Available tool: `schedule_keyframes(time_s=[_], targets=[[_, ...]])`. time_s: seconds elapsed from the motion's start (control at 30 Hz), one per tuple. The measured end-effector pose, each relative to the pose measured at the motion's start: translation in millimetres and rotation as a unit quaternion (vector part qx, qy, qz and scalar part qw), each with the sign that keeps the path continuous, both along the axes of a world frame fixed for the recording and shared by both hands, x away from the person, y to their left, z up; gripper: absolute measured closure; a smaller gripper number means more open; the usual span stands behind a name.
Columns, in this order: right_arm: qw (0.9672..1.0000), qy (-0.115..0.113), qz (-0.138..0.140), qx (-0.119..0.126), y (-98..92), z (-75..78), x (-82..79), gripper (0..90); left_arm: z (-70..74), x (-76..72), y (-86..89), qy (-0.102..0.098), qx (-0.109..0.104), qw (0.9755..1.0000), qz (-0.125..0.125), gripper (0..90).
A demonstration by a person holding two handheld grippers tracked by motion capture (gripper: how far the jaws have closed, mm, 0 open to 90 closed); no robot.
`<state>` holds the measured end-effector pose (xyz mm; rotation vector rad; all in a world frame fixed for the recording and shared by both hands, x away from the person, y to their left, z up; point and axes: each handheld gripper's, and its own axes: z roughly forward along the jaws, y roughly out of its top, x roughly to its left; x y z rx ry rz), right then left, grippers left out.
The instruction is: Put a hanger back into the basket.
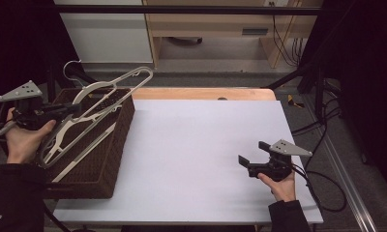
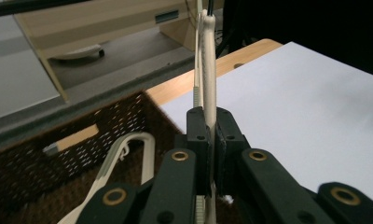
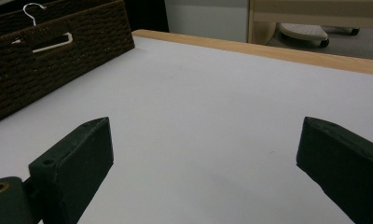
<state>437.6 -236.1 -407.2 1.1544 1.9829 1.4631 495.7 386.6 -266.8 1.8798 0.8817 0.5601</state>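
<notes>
A: Left gripper status?

B: Jaws clamped on a white hanger. In the left gripper view the hanger stands edge-on between the pads, squeezed from both sides, and runs up past the fingertips.

A: Where's the hanger relative to the table?

B: Lifted, tilted over the brown wicker basket at the table's left edge. A second hanger lies inside the basket.

A: Right gripper?

B: Jaws wide apart, nothing between them, low over bare white tabletop, well apart from the basket.
</notes>
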Motion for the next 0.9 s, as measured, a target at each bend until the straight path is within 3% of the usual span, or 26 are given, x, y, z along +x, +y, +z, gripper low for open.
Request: schedule_keyframes(time_s=[0.23,0.47,0.77,0.9], targets=[[1.0,0.003,0.002,-0.003,1.8,-1.7,0.7,3.9,-15.9,2.7,24.0,0.02,0.009,0.9996,0.019,86.5],[1.0,0.003,0.001,-0.004,1.2,-2.0,0.8,3.8,-27.2,1.9,42.2,0.027,0.014,0.9991,0.03,86.5],[0.9999,0.003,0.005,-0.01,0.9,-3.0,1.2,3.9,-44.9,0.4,64.7,0.038,0.004,0.998,0.05,86.5],[0.9999,0.005,0.004,-0.01,2.2,-4.1,2.1,3.9,-51.3,0.6,71.1,0.055,0.016,0.9965,0.061,86.5]])
